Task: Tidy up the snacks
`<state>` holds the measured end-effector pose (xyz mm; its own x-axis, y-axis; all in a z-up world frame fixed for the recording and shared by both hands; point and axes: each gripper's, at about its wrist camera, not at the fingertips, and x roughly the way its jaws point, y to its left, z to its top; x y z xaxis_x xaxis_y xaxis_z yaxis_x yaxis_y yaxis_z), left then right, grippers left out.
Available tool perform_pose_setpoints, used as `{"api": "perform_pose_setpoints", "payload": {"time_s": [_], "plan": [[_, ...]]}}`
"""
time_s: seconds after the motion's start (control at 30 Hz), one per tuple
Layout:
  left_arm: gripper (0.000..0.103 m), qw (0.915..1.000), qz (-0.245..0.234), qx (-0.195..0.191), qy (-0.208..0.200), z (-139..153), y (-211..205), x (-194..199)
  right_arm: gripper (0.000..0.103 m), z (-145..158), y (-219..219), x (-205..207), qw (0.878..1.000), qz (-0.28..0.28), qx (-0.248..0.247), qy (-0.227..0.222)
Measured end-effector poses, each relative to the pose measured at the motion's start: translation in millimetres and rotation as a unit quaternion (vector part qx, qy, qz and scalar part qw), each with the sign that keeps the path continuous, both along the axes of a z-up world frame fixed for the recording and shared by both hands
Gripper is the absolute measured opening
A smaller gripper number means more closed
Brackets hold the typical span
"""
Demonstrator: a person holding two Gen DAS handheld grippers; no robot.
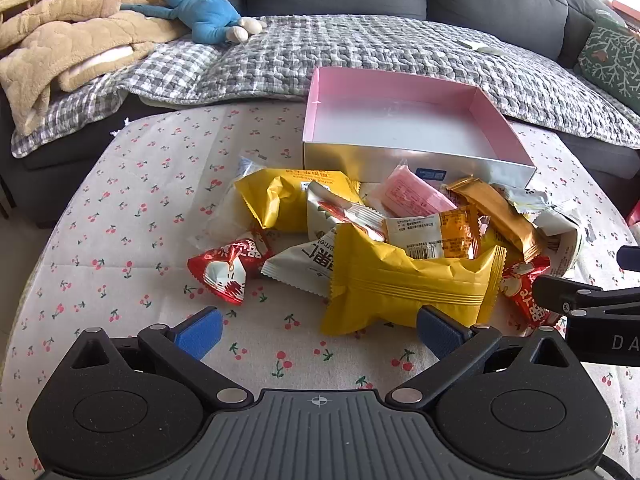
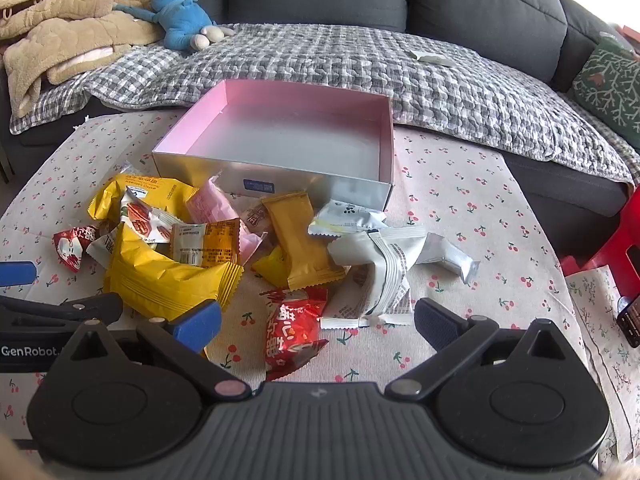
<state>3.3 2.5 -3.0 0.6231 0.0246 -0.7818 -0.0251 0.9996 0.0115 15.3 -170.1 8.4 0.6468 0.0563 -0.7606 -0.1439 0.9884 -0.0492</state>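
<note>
A pile of wrapped snacks lies on the cherry-print tablecloth in front of an empty pink-lined box [image 1: 400, 120] [image 2: 280, 140]. A big yellow packet [image 1: 412, 284] [image 2: 168, 276] is at the near side of the pile. A red packet [image 2: 294, 328] lies between the fingers of my right gripper [image 2: 318, 326], which is open above the cloth. My left gripper [image 1: 320, 330] is open and empty, its right finger close to the big yellow packet. Another red packet [image 1: 226, 270] lies to the left of the pile.
A grey sofa with a checked quilt [image 1: 360, 52] runs behind the table, with a tan blanket [image 1: 68, 36] and a blue plush toy [image 1: 204, 8] on it. A red stool [image 2: 616, 248] stands at the right. The right gripper's body [image 1: 592, 312] shows at the left view's right edge.
</note>
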Motion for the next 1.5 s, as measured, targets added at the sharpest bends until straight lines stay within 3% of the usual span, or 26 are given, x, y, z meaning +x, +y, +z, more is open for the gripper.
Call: {"api": "perform_pose_setpoints", "payload": {"time_s": [1.5], "plan": [[0.103, 1.0000, -0.004, -0.006, 0.001, 1.3, 1.2, -1.0, 0.103, 0.2, 0.3, -1.1, 1.000, 0.000, -0.007, -0.002]]}}
